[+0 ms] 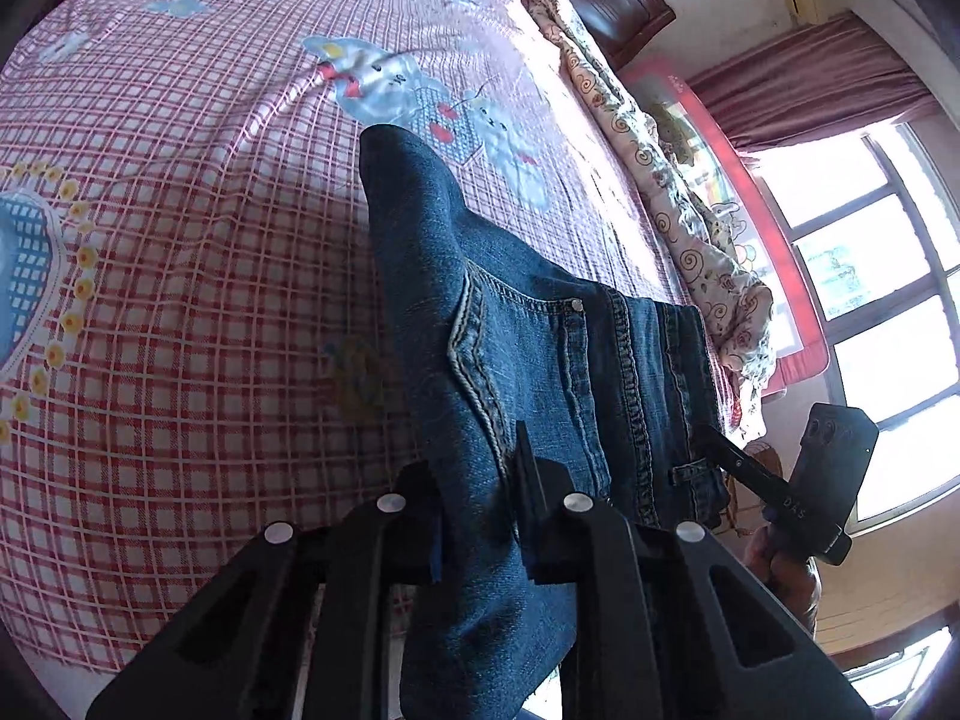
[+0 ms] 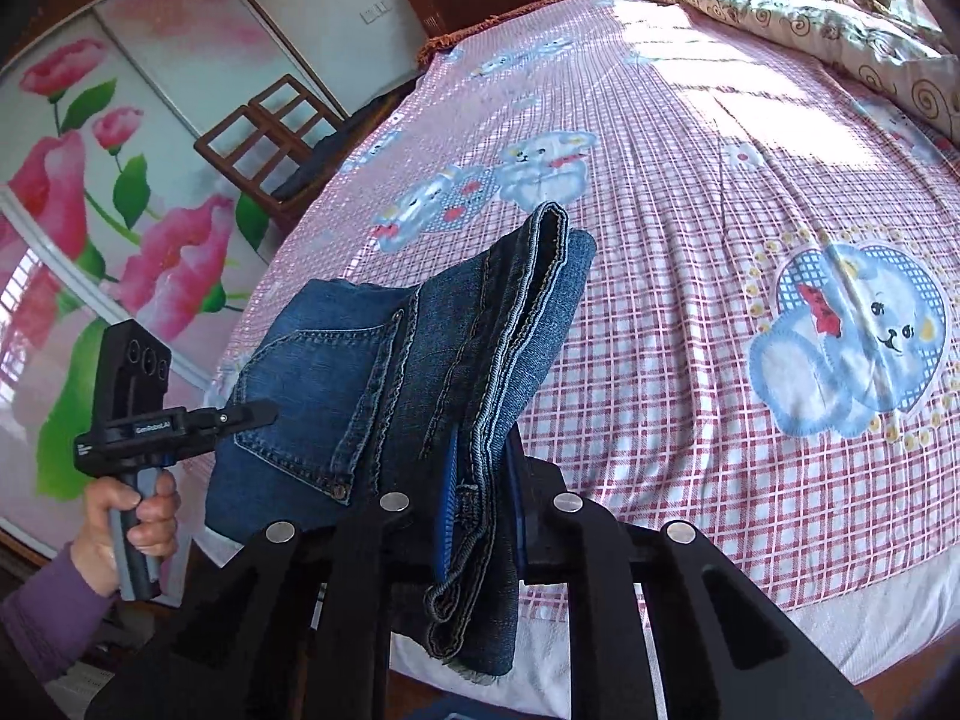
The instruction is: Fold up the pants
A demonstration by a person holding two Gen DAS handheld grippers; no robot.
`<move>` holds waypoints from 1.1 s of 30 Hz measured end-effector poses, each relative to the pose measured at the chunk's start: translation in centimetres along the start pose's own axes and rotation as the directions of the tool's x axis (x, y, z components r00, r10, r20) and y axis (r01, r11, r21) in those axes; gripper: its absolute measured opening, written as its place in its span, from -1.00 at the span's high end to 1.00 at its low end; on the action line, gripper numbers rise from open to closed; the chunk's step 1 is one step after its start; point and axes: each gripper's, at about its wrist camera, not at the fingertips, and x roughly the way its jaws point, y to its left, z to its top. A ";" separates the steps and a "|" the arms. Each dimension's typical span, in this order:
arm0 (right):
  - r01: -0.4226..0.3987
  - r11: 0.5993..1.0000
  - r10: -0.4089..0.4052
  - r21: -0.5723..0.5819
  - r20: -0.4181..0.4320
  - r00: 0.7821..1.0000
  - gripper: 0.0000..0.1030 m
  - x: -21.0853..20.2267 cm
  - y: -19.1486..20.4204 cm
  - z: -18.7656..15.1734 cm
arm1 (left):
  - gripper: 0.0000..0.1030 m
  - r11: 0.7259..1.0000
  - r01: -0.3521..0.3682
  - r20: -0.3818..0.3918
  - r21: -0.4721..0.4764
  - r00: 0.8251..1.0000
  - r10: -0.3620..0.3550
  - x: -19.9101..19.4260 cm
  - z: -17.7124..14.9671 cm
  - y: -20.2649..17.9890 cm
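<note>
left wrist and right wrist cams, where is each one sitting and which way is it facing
Left wrist: on the left gripper, facing along its fingers over the jeans to the bed and window; the right gripper shows.
Right wrist: on the right gripper, facing over the bed to the flowered wardrobe; the left gripper and left hand show.
Shared: jeans, bed, quilt.

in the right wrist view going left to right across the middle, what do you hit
flowered wardrobe door → left hand-held gripper → jeans → checked bedsheet → blue bear patch
</note>
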 end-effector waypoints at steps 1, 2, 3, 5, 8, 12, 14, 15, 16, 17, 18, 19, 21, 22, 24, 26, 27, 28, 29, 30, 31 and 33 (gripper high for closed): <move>-0.005 1.000 0.005 0.000 0.009 1.000 0.74 0.0 0.2 0.6 | 0.68 1.000 0.004 0.016 0.011 1.000 -0.004 -0.4 0.6 -0.3; -0.011 1.000 0.011 0.000 0.017 1.000 0.74 0.1 0.2 1.2 | 0.68 1.000 0.005 0.025 0.018 1.000 -0.006 -0.9 1.3 -0.3; -0.017 1.000 0.017 0.000 0.027 1.000 0.74 0.1 -0.1 1.6 | 0.68 1.000 0.002 0.034 0.021 0.999 -0.002 -1.2 2.0 -0.3; -0.022 1.000 0.022 0.001 0.042 0.999 0.74 0.6 -0.1 2.7 | 0.68 0.999 -0.012 0.050 0.036 0.999 0.010 -1.5 3.5 -0.4; -0.026 1.000 0.026 0.002 0.058 0.998 0.74 1.9 -0.2 4.3 | 0.68 0.999 -0.030 0.071 0.036 0.997 0.028 -1.6 5.9 0.1; -0.031 0.999 0.030 0.022 0.061 0.998 0.74 4.5 -0.8 6.9 | 0.67 0.998 -0.054 0.087 0.023 0.995 0.051 -0.9 8.8 1.3; -0.028 0.999 0.026 0.032 0.057 0.998 0.74 5.8 -1.2 7.8 | 0.66 0.998 -0.066 0.085 0.011 0.994 0.065 -0.1 10.2 2.0; -0.027 0.999 0.024 0.043 0.049 0.999 0.74 6.6 -1.5 8.1 | 0.66 0.997 -0.071 0.085 0.003 0.994 0.070 0.3 10.7 2.4; -0.027 0.998 0.025 0.054 0.040 0.999 0.74 7.5 -1.9 8.4 | 0.65 0.997 -0.079 0.083 0.000 0.993 0.079 0.9 11.1 2.9; -0.018 0.997 0.016 0.069 0.032 0.999 0.74 8.5 -2.5 8.5 | 0.64 0.996 -0.089 0.073 -0.006 0.993 0.089 1.7 11.5 3.5; -0.007 0.995 0.006 0.095 0.012 1.000 0.74 9.7 -3.3 8.4 | 0.62 0.995 -0.098 0.056 -0.028 0.993 0.100 2.6 11.8 4.5; 0.014 0.993 -0.011 0.115 -0.025 1.000 0.74 11.2 -3.9 8.1 | 0.57 0.991 -0.118 0.032 -0.058 0.992 0.120 3.9 11.8 5.0; 0.067 0.990 -0.059 0.124 -0.070 0.996 0.68 13.4 -5.0 6.9 | 0.33 0.985 -0.149 -0.002 -0.086 0.989 0.149 5.5 11.5 6.5; 0.033 0.985 -0.025 0.168 -0.047 0.999 0.66 13.3 -5.8 6.6 | 0.30 0.988 -0.125 0.020 -0.095 0.992 0.127 5.4 11.3 6.8; -0.035 0.965 0.044 0.262 -0.029 0.999 0.53 13.0 -7.1 6.4 | 0.28 0.988 -0.085 0.032 -0.127 0.995 0.090 5.2 11.1 7.3; -0.033 0.967 0.038 0.254 -0.015 0.999 0.51 12.2 -6.9 6.4 | 0.08 0.985 -0.082 0.043 -0.154 0.995 0.090 4.7 10.9 7.6; -0.039 0.967 0.039 0.251 0.008 0.999 0.51 11.4 -6.7 6.4 | -0.07 0.982 -0.091 0.054 -0.166 0.993 0.101 4.2 10.9 7.5; -0.065 0.962 0.059 0.265 0.030 0.998 0.51 10.7 -6.7 6.2 | -0.37 0.980 -0.097 0.071 -0.176 0.991 0.110 3.5 10.7 7.6; -0.076 0.956 0.068 0.282 0.037 0.997 0.51 10.0 -6.7 6.0 | -0.47 0.977 -0.112 0.090 -0.180 0.987 0.130 2.8 10.5 7.5; -0.070 0.956 0.062 0.284 0.036 0.997 0.51 9.4 -6.5 5.8 | -0.50 0.976 -0.124 0.105 -0.180 0.984 0.144 2.1 10.3 7.4; -0.069 0.959 0.061 0.273 0.038 0.997 0.51 8.8 -6.1 5.5 | -0.54 0.975 -0.131 0.110 -0.182 0.982 0.153 1.3 9.7 7.5; -0.059 0.966 0.053 0.252 0.029 0.998 0.52 7.9 -5.5 4.6 | -0.66 0.966 -0.177 0.104 -0.188 0.974 0.199 0.2 8.9 7.4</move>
